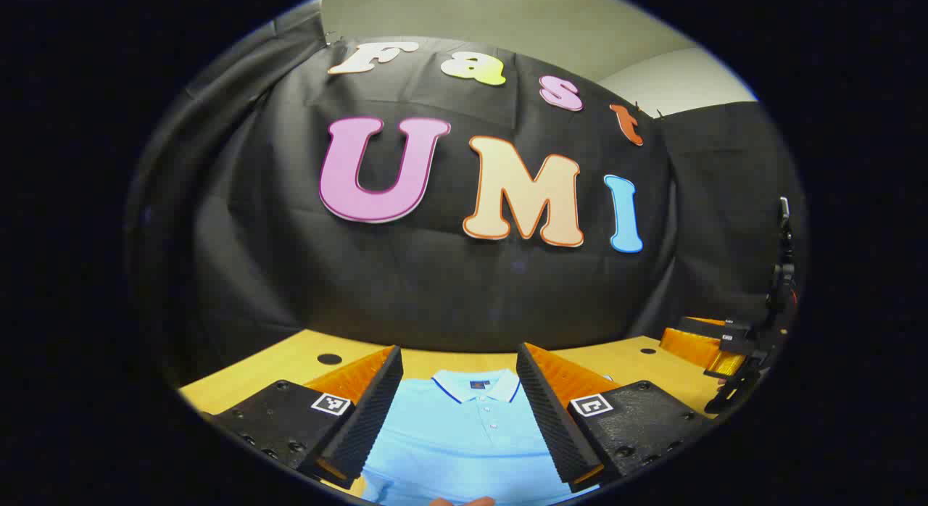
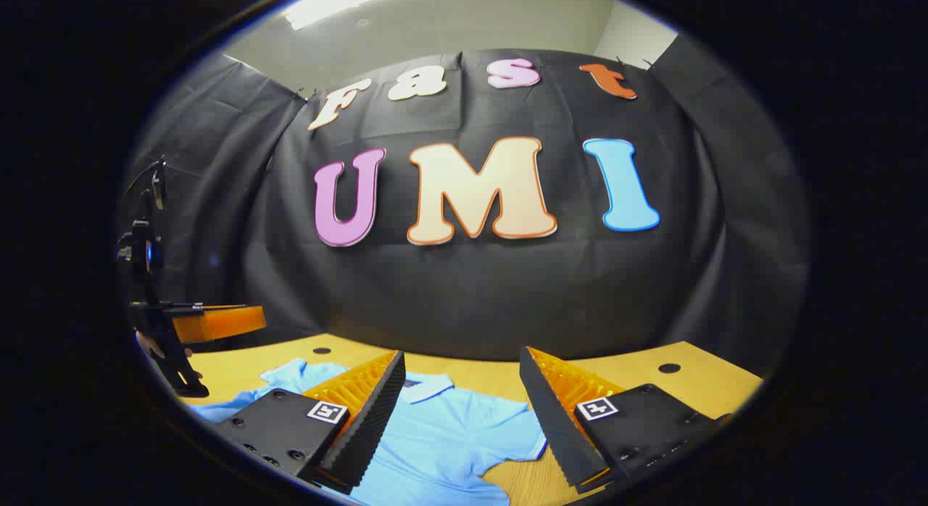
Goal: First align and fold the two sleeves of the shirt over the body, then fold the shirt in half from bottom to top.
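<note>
Looks like nothing's folded yet. The light blue polo shirt (image 1: 464, 433) is lying flat on the wooden desk (image 1: 290, 368), collar toward the back wall, sitting at the bottom centre of the left gripper view right between that gripper's fingers. In the right gripper view the same shirt sprawls across the lower left and centre, and 1 short sleeve (image 2: 507, 433) is spread out to the side near the bottom centre, not laid over the body.

The left gripper (image 1: 460, 412) has its fingers spread wide with nothing between them, hovering above the shirt. The right gripper (image 2: 460, 419) is the same: fingers wide apart, holding nothing. You can also spot the other gripper off at the far edge in each view, held up above the desk.

So by my read all of it is left: both sleeves over the body, then the bottom-to-top fold.
</note>
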A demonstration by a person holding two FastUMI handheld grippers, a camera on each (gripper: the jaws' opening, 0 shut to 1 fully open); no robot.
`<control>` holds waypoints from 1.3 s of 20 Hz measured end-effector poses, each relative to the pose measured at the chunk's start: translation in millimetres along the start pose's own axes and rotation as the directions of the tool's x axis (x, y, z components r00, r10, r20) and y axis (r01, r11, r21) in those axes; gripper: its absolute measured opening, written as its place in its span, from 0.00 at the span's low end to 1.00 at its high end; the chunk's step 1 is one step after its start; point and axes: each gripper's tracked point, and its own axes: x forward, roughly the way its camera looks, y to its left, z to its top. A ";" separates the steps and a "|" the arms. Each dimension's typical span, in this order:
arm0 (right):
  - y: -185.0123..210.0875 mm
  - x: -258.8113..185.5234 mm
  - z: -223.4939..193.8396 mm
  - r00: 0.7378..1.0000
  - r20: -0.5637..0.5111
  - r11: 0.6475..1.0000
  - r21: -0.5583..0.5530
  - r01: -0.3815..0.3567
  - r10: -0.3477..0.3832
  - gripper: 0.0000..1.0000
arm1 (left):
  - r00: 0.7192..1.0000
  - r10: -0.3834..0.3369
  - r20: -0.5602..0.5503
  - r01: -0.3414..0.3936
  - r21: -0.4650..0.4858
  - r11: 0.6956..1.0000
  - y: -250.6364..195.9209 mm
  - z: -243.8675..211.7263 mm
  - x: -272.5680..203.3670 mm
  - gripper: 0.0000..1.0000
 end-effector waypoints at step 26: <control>-41.5 6.3 -47.8 0.982 -0.176 0.997 0.033 0.075 -0.068 1.00 | 0.998 0.028 -0.061 -0.028 0.005 1.000 11.2 -31.4 3.2 0.94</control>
